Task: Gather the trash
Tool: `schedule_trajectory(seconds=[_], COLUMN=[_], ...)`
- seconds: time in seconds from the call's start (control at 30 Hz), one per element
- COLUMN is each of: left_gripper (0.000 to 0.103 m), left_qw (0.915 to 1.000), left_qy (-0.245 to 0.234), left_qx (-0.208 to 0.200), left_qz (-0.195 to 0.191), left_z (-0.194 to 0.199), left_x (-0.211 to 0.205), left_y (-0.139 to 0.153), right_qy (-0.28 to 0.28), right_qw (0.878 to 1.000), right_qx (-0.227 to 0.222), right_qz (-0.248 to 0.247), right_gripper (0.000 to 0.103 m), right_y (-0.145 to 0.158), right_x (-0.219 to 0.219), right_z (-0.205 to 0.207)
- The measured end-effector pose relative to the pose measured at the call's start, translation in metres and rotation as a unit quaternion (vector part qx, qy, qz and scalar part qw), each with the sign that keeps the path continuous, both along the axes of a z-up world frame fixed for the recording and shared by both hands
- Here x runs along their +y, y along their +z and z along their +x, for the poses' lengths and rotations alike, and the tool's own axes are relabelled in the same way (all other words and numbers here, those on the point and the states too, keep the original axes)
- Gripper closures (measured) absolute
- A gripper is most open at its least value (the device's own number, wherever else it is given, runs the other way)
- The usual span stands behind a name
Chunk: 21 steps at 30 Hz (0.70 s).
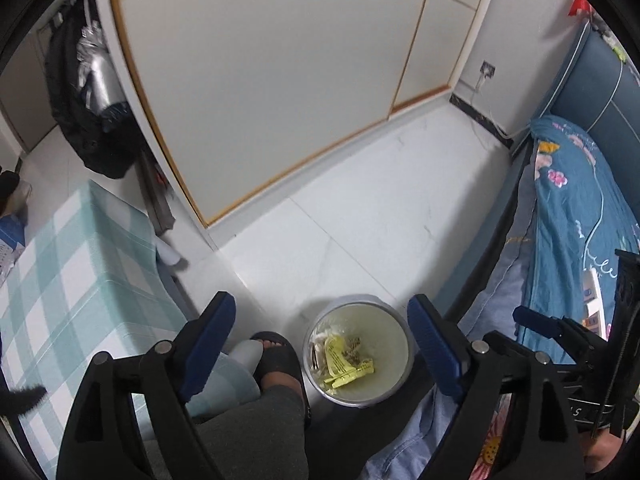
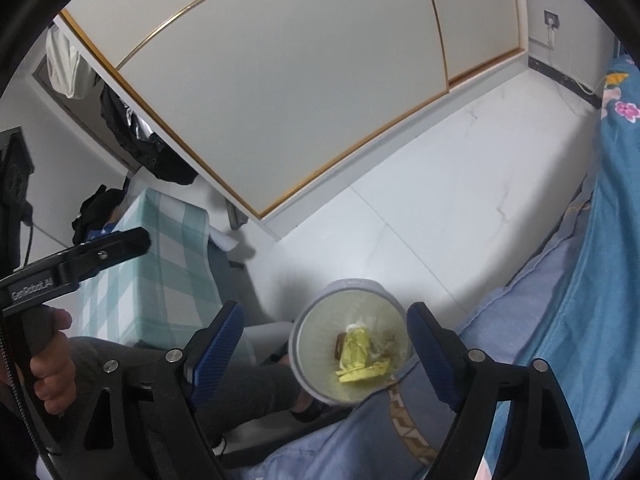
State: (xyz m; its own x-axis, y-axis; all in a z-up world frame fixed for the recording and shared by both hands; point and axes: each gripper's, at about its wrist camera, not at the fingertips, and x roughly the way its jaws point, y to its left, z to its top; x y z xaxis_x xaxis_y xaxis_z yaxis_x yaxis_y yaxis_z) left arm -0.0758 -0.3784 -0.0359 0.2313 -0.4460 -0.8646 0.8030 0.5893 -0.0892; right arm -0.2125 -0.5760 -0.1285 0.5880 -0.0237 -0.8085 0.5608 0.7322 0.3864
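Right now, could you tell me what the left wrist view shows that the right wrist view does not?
Only the left wrist view shows a sandalled foot beside the bin and the right gripper. Only the right wrist view shows a hand holding the left gripper's handle. Both show the bin with yellow wrappers, the checked cloth and the blue bedding.

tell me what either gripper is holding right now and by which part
Nothing. The left gripper and right gripper both stand open and empty above the trash bin, where the yellow wrapper lies.

Floor (image 1: pixel 360 208): we see white tile.
On it: our bin (image 1: pixel 356 350), near; our sandalled foot (image 1: pixel 276 360) just left of it.
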Motion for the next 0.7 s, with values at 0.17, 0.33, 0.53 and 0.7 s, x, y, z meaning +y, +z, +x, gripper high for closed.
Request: schedule_trajectory(seconds=[0.17,0.33,0.53,0.7], left_gripper=[0.015,0.015,0.015,0.015], left_qw=[0.9998,0.9999,0.9999,0.9999], left_qy=[-0.008,-0.010,-0.013,-0.012], left_qx=[-0.018,0.000,-0.003,0.006], left_qz=[-0.008,-0.012,-0.010,-0.010], left_z=[-0.013,-0.014,-0.017,-0.020], left_x=[0.012,0.019,0.024,0.026], left_y=[0.008,0.006,0.010,0.009], right_qy=[0.009,0.010,0.005,0.009], right_qw=[1.000,1.000,1.000,1.000], right_qx=[-0.006,0.004,0.008,0.006], right_qz=[-0.002,-0.005,-0.011,-0.018], right_gripper=[0.014,0.008,0.008,0.008], right_y=[0.012,0.019,0.022,0.026], right_x=[0.009,0.019,0.024,0.029], right_z=[-0.007,-0.012,-0.016,-0.016])
